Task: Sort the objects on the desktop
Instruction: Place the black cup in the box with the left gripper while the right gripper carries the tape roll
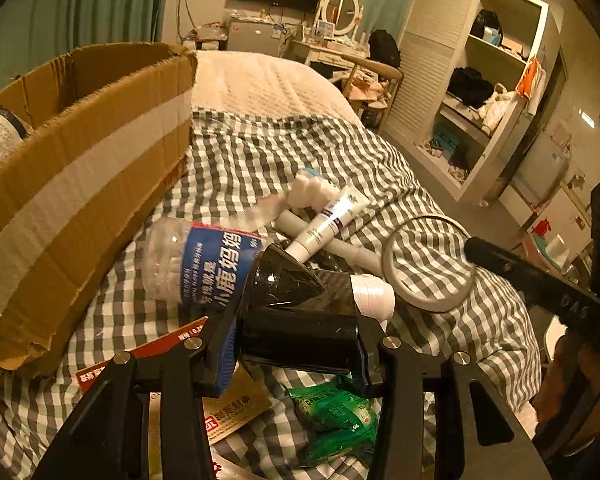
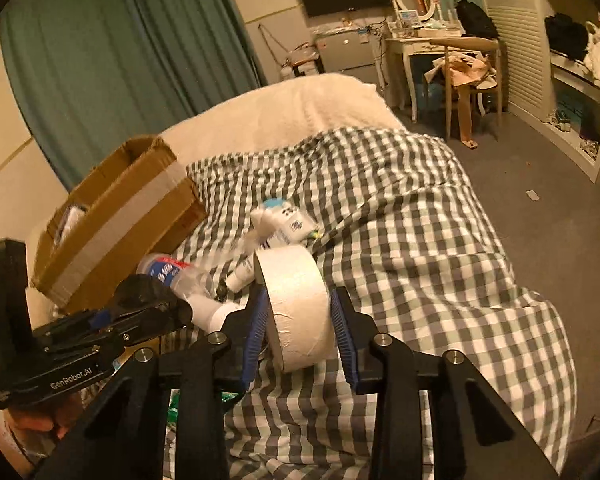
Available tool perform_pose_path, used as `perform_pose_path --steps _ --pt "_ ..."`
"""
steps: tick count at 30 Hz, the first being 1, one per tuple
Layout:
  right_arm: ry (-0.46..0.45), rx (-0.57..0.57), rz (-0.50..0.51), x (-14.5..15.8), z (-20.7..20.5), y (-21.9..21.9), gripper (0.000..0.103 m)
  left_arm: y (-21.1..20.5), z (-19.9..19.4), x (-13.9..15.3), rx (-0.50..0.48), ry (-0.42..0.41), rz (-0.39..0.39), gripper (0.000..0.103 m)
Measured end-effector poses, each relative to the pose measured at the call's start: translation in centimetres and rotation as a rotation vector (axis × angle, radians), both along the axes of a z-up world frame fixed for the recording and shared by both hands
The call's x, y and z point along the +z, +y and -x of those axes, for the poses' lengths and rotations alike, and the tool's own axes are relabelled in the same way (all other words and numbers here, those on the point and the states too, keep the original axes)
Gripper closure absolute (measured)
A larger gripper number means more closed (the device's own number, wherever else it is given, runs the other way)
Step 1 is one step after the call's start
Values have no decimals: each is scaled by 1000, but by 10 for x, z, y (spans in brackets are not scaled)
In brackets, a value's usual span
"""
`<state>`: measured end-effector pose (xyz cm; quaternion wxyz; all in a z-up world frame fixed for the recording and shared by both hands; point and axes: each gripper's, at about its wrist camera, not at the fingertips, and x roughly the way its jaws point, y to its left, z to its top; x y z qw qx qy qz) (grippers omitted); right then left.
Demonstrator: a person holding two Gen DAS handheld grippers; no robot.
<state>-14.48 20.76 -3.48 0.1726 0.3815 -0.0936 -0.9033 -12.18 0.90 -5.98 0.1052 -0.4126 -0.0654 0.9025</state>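
My left gripper [image 1: 296,344] is shut on a glossy black cone-shaped object [image 1: 292,292], held just above the checked blanket [image 1: 284,148]. My right gripper [image 2: 300,332] is shut on a white tape roll [image 2: 300,300], gripped across its flat sides. The roll shows as a grey ring [image 1: 428,308] in the left wrist view. On the blanket lie a clear bottle with a blue label [image 1: 204,264], cream tubes [image 1: 328,220], a white-capped bottle [image 1: 374,296] and a white pack [image 2: 288,220]. An open cardboard box [image 1: 80,168] stands at the left.
A green packet [image 1: 332,412] and red and tan card packets [image 1: 232,412] lie under the left gripper. A white pillow [image 2: 300,108] is at the bed's head. Beyond the bed are a chair [image 2: 468,76], a dressing table and open shelves [image 1: 480,92]; bare floor [image 2: 540,216] runs along the right.
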Motion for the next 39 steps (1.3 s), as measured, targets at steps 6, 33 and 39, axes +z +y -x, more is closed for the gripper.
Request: perform_pose_path --steps 6,33,39 --pt "35 -9 -24 17 -10 0 71 -7 -1 6 27 20 -12 57" --pt "105 74 -1 106 -41 -57 71 -52 -34 103 171 285 -10 57" --pt "166 147 8 149 -31 -97 71 -89 -36 139 241 350 -36 57"
